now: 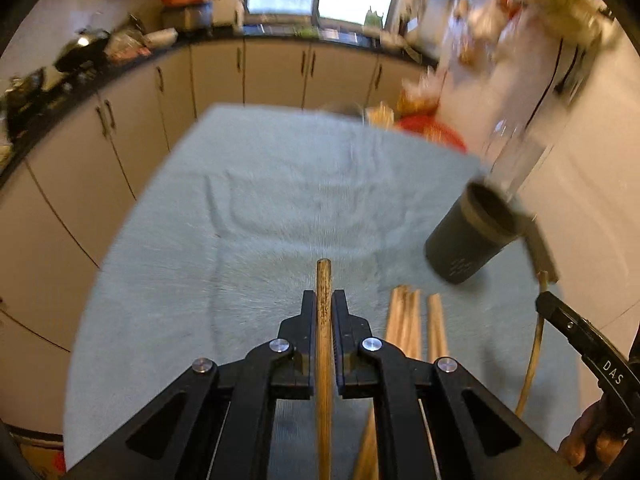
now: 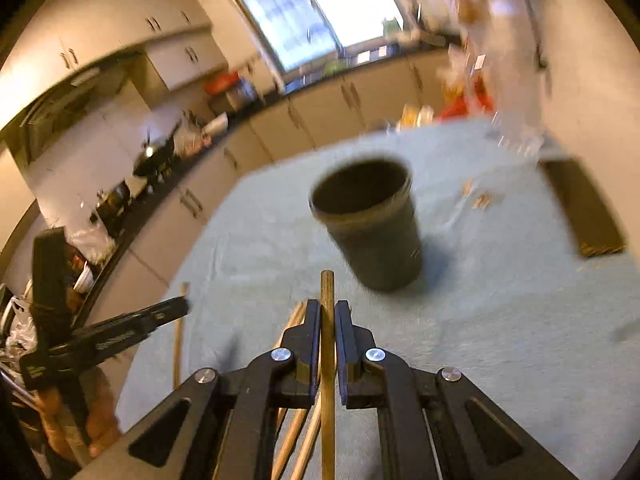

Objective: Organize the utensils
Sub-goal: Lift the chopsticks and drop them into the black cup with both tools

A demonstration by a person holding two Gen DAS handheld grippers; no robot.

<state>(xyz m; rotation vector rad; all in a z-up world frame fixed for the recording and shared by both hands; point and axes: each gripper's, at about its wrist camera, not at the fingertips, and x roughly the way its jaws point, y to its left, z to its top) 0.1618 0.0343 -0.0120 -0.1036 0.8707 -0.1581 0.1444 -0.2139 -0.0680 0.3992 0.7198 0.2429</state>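
My left gripper (image 1: 323, 299) is shut on a brown wooden chopstick (image 1: 323, 276), whose tip sticks out past the fingers, above the pale blue cloth (image 1: 260, 200). Several loose chopsticks (image 1: 408, 320) lie on the cloth just to its right. A dark cup (image 1: 472, 236) stands upright at the right. My right gripper (image 2: 328, 306) is shut on another wooden chopstick (image 2: 327, 284), with the dark cup (image 2: 368, 220) just ahead of it. Each gripper shows in the other's view: the right gripper (image 1: 545, 301) holds its thin stick, and the left gripper (image 2: 182, 306) holds its own.
A clear glass vessel (image 1: 516, 152) stands behind the cup. A flat dark box (image 2: 584, 208) lies at the right of the cloth, with small wooden bits (image 2: 482, 200) near it. Kitchen cabinets (image 1: 140, 120) and a cluttered counter curve round the far side.
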